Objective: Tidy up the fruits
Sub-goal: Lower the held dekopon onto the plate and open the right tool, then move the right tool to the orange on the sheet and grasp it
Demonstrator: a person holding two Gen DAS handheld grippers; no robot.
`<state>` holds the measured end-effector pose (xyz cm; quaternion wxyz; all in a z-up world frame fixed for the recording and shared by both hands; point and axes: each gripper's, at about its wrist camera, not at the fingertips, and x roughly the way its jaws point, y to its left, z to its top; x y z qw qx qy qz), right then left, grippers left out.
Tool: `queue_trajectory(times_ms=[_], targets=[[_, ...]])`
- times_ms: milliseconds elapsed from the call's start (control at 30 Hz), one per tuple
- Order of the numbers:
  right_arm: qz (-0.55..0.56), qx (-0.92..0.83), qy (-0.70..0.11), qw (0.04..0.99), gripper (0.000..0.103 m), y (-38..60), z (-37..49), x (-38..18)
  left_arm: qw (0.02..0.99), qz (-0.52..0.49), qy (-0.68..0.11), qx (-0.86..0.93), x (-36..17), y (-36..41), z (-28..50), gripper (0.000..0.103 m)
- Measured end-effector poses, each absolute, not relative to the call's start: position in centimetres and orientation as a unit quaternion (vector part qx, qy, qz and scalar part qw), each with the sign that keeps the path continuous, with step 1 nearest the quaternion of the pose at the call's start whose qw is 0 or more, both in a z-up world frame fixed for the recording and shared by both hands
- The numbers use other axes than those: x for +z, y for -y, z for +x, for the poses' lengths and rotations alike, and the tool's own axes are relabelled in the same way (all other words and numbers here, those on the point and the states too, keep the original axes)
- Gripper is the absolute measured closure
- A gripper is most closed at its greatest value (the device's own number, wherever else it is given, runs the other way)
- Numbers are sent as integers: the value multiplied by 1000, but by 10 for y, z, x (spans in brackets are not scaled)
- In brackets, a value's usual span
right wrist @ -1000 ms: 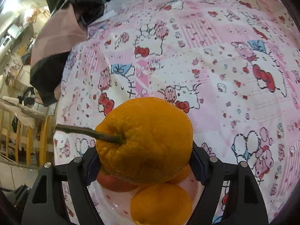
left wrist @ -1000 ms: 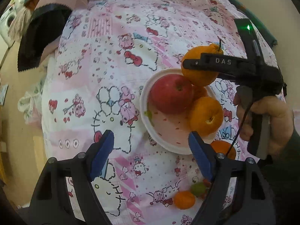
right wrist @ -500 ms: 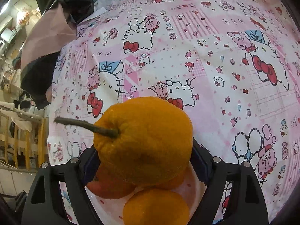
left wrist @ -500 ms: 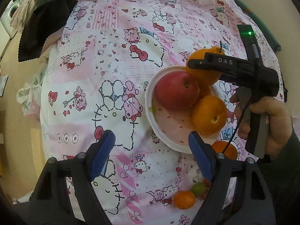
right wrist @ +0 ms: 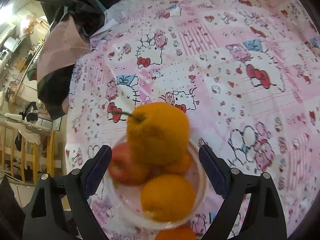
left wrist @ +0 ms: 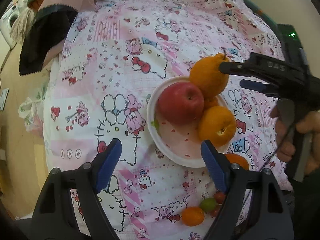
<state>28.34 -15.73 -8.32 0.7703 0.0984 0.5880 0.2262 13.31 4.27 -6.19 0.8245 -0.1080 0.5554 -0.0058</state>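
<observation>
The left gripper point(left wrist: 160, 158) hovers with jaws spread wide and empty, the white bowl point(left wrist: 153, 120) just past its tips at one o'clock. The bowl holds a red apple point(left wrist: 181, 104), an orange point(left wrist: 217, 126) and, on top, the stemmed orange point(right wrist: 158, 134). The right gripper point(right wrist: 155, 165) is splayed apart and clear of it.

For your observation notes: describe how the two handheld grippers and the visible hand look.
Both grippers, the left gripper and the right gripper, have black frames with silver screws and blue-padded fingers. The right one bears "DAS" lettering, a green light and a thin black cable. The right hand is bare.
</observation>
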Motion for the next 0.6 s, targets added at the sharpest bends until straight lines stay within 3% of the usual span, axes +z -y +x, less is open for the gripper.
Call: queue_trajectory(times_ms=[600], targets=[[101,203,-606,762,12,214,179,-56,838,-97,-537,-3,-47,-32,111,24]])
